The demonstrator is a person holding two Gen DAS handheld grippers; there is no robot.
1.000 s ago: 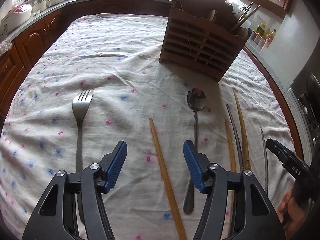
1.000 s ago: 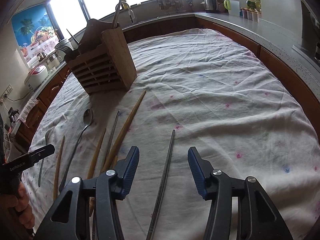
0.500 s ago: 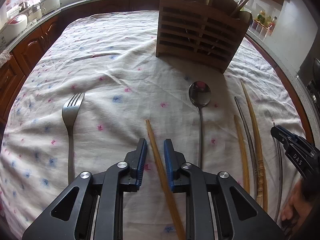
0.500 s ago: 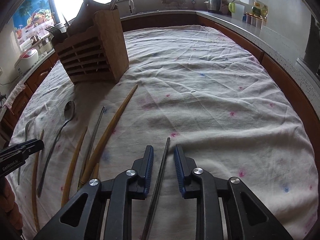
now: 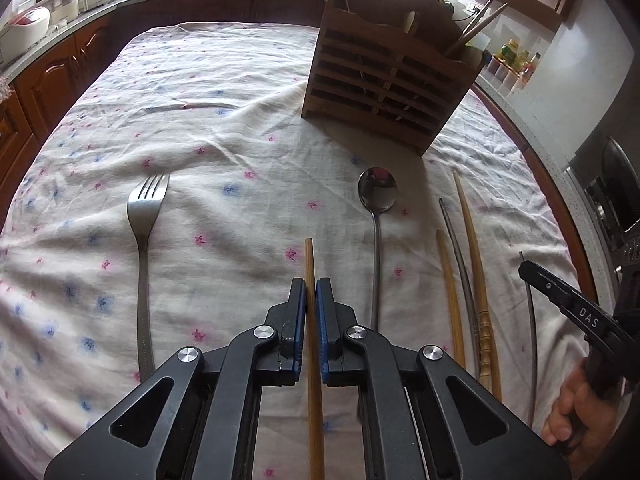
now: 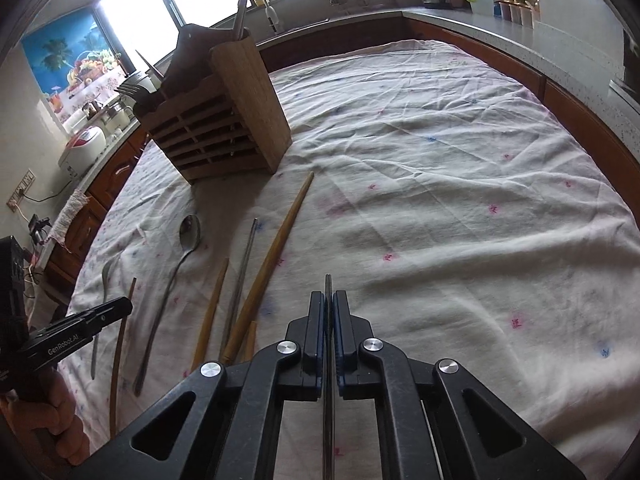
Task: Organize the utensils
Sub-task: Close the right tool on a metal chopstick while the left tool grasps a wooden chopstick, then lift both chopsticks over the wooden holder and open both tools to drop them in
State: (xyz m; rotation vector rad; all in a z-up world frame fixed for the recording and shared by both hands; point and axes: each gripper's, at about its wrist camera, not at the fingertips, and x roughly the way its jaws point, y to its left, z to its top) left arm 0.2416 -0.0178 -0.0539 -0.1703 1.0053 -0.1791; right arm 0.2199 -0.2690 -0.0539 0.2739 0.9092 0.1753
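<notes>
Toward the top of both views stands the wooden caddy [image 5: 384,92], our destination, on the flowered tablecloth [image 5: 224,148]; its slots already hold tall handles, so a long stick swung in carelessly could knock them or tip the box. Below it, across the middle of the left view, lie the fork [image 5: 142,248], the spoon [image 5: 376,220] and a bunch of loose chopsticks [image 5: 468,264], close enough together that a low sweep would scatter them.

Our left gripper [image 5: 311,300] is clamped on the wooden chopstick [image 5: 309,256] at lower centre, gripped well down its length, so it may pivot when lifted. Our right gripper [image 6: 328,312] pinches the thin metal chopstick [image 6: 328,286]; it looks held, though the view is too narrow to be sure, and so slick a rod could slide out.
</notes>
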